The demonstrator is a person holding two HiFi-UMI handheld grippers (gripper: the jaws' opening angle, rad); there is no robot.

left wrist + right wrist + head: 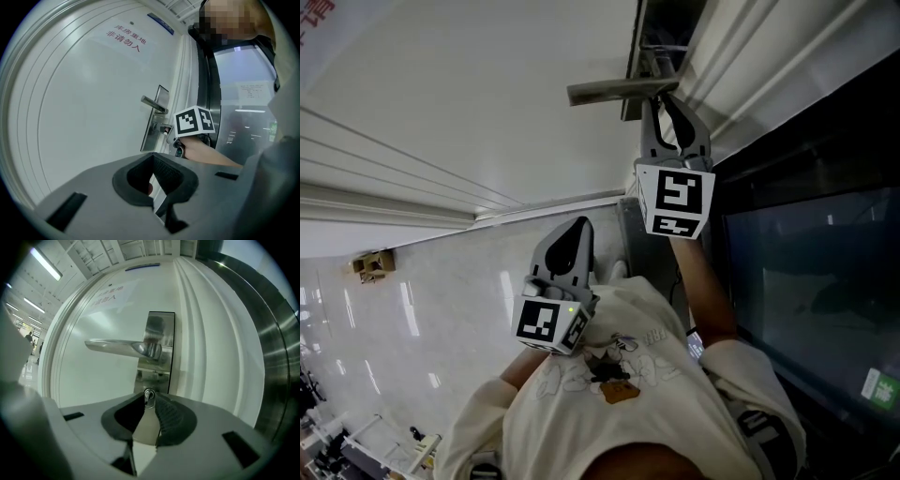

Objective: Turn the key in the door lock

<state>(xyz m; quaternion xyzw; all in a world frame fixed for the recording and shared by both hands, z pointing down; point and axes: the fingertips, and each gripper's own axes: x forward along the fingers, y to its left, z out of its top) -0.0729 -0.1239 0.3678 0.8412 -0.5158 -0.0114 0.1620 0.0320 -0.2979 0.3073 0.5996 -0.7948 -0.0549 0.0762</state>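
Note:
A white door (469, 84) carries a steel lock plate (157, 352) with a lever handle (122, 347) pointing left. Below the handle a small key (149, 398) sticks out of the keyhole. My right gripper (149, 401) is held level against the plate, its two tips closed in on the key from either side. In the head view the right gripper (664, 98) sits just under the handle (614, 91). My left gripper (574, 230) hangs back from the door near the person's chest, jaws together and empty. The left gripper view shows the right gripper (168, 130) at the lock plate (154, 124).
A dark glass panel (806, 272) in a metal frame stands right of the door. A sign with red print (124, 35) is high on the door. A glossy tiled floor (422, 309) lies behind the person, with a small brown object (373, 264) on it.

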